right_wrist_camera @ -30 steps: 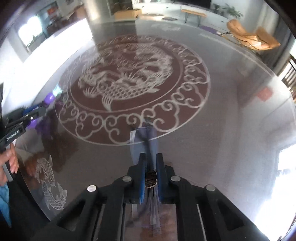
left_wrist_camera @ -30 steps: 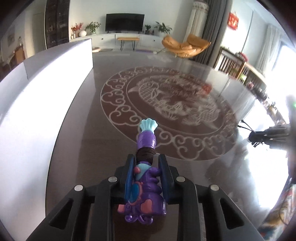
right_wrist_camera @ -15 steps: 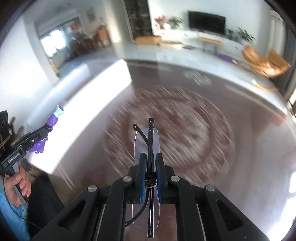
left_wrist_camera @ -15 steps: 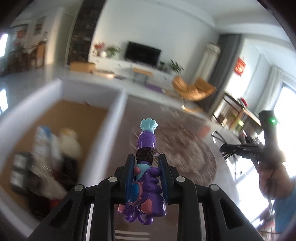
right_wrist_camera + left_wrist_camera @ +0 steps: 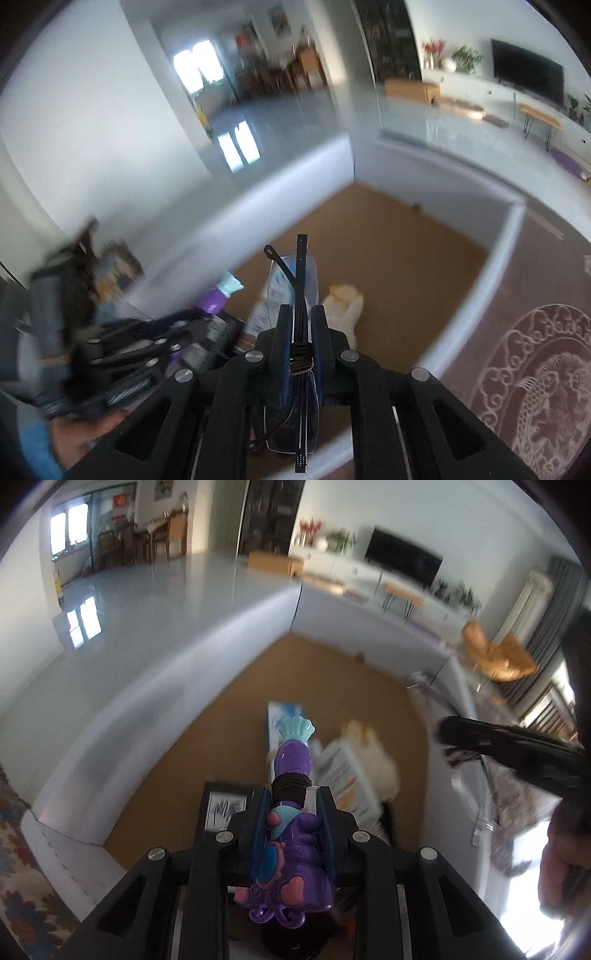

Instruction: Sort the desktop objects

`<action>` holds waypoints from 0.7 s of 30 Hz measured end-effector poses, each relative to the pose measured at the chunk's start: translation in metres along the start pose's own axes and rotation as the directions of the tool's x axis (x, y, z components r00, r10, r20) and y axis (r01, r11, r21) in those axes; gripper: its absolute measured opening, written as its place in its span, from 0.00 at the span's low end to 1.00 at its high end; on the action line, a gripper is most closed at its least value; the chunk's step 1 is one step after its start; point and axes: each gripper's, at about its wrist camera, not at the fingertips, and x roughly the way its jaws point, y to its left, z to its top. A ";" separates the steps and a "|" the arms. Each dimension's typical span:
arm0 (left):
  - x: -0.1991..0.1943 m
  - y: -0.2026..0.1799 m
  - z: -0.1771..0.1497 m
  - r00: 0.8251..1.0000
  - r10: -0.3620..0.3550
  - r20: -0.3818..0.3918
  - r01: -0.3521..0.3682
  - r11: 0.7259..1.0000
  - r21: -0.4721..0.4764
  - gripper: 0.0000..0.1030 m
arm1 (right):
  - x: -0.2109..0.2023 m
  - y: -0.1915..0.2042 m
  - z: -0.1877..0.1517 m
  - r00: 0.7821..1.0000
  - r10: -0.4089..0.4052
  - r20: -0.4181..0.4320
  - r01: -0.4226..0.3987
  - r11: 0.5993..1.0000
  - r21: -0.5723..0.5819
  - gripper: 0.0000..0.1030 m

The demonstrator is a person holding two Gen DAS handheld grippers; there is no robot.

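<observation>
Fingers of the left gripper clamp a purple toy; right gripper clamps folded glasses, both above a white box.

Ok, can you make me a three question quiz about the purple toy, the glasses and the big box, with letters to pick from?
1. Where is the purple toy now?
A. lying on the patterned table
B. held over the white box
C. on the orange chair

2. What colour is the box's floor?
A. brown
B. green
C. red

3. How is the right gripper?
A. wide open and empty
B. shut on the folded glasses
C. shut on a cup

Answers:
1 B, the left gripper holds it above the box's inside.
2 A, the bare floor between the white walls looks cork brown.
3 B, the glasses' arms stick out between its pads.
</observation>
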 end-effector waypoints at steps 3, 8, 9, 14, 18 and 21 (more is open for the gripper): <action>0.005 -0.007 -0.007 1.000 0.000 -0.018 0.001 1.000 0.027 0.42 | 0.032 0.002 -0.001 0.994 -0.035 -0.102 0.034 0.999 -0.016 0.55; -0.025 -0.020 -0.018 0.986 0.086 0.146 -0.093 0.995 0.039 0.89 | -0.001 0.002 -0.015 0.999 -0.032 -0.001 0.032 0.999 -0.013 0.83; -0.032 -0.020 -0.017 0.980 0.096 0.175 -0.104 0.994 0.033 0.91 | -0.010 -0.001 -0.018 0.999 -0.039 0.007 0.039 0.999 -0.015 0.83; -0.066 -0.028 -0.022 0.935 0.228 0.271 -0.232 0.972 -0.017 0.98 | -0.050 -0.005 -0.028 0.995 -0.085 0.048 0.087 0.995 -0.052 0.98; -0.086 -0.043 -0.031 0.902 0.302 0.309 -0.313 0.950 -0.014 0.99 | -0.063 -0.005 -0.036 0.991 -0.125 0.047 0.129 0.988 -0.088 0.98; -0.093 -0.051 -0.037 0.913 0.267 0.307 -0.272 0.962 -0.028 0.99 | -0.070 -0.004 -0.041 0.989 -0.141 0.048 0.145 0.984 -0.099 0.98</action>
